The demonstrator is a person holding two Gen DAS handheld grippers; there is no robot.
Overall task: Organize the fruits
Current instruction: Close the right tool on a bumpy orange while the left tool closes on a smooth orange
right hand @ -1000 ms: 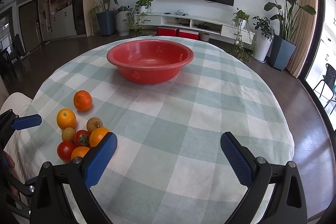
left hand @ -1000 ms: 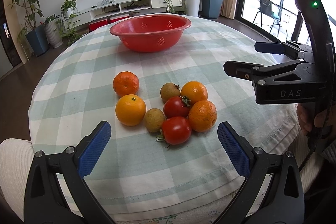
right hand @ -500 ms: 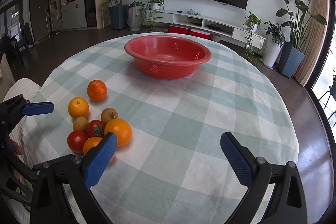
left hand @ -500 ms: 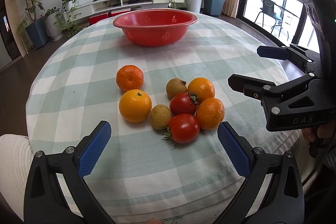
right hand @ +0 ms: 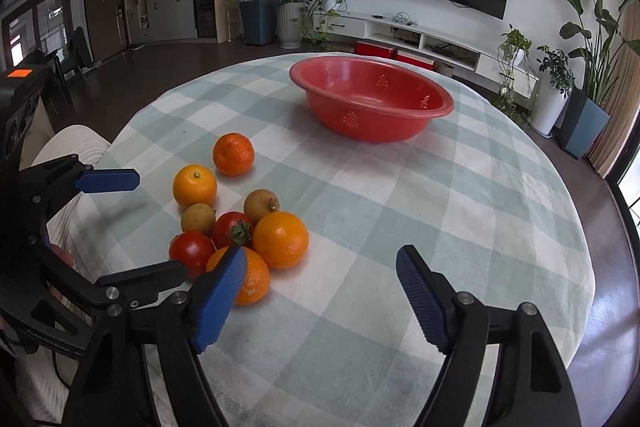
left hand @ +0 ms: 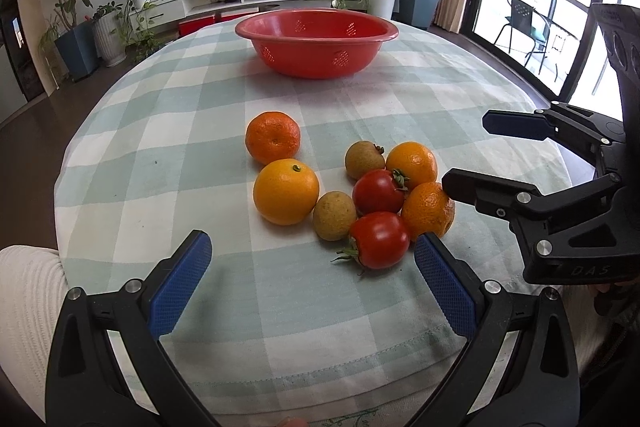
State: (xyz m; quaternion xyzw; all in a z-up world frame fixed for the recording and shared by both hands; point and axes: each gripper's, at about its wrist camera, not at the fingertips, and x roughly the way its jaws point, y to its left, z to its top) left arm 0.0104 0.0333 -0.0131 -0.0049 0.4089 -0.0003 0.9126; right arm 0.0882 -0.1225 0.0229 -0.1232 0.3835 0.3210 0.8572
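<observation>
Right wrist: hand-held gripper closing, empty.

A red bowl sits upper centre. Fruit clusters lower left, where the right gripper, jaws closing on nothing, hovers.

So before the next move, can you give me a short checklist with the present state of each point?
1. Red colander bowl is free to receive fruit: ok, nothing visible inside.
2. All fruit on the tablecloth, none at its edge: ok.
3. Left gripper open and holding nothing: ok.
4. Right gripper holding nothing: ok; its jaws are closing with nothing between them.
5. Near mandarin is free to grasp: not ok, it touches a tomato and an orange.
6. Grippers are clear of each other: cannot tell.
</observation>
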